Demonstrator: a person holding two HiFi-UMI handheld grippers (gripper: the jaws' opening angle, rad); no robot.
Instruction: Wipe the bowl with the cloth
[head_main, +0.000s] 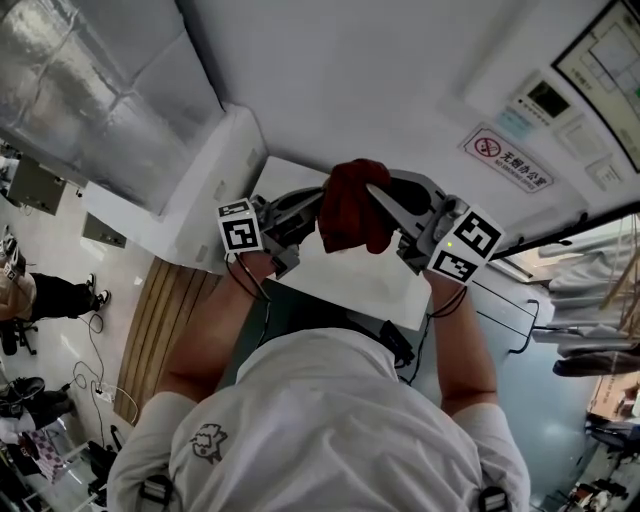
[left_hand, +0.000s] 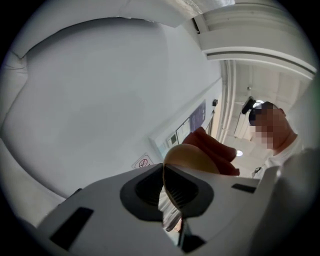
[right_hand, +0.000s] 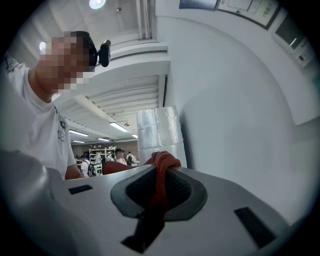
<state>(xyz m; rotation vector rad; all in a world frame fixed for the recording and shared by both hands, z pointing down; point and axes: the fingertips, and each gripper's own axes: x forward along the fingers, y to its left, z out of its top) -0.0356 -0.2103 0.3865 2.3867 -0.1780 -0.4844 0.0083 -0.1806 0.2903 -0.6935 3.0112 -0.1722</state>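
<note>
Both grippers are raised in front of the person, close together. My left gripper (head_main: 305, 212) (left_hand: 165, 170) is shut on the thin rim of a tan bowl (left_hand: 192, 156), which stands edge-on between the pads. A dark red cloth (head_main: 352, 207) (left_hand: 216, 147) bunches right behind the bowl and hides it in the head view. My right gripper (head_main: 385, 203) (right_hand: 165, 171) is shut on a twisted fold of that cloth (right_hand: 159, 192), which runs down through the jaws.
A white wall panel with a no-smoking sign (head_main: 505, 157) and a control panel (head_main: 545, 100) is just beyond the grippers. A silver insulated duct (head_main: 90, 90) (right_hand: 157, 132) stands at one side. A white table (head_main: 375, 285) lies below the hands. Several people stand in the far background.
</note>
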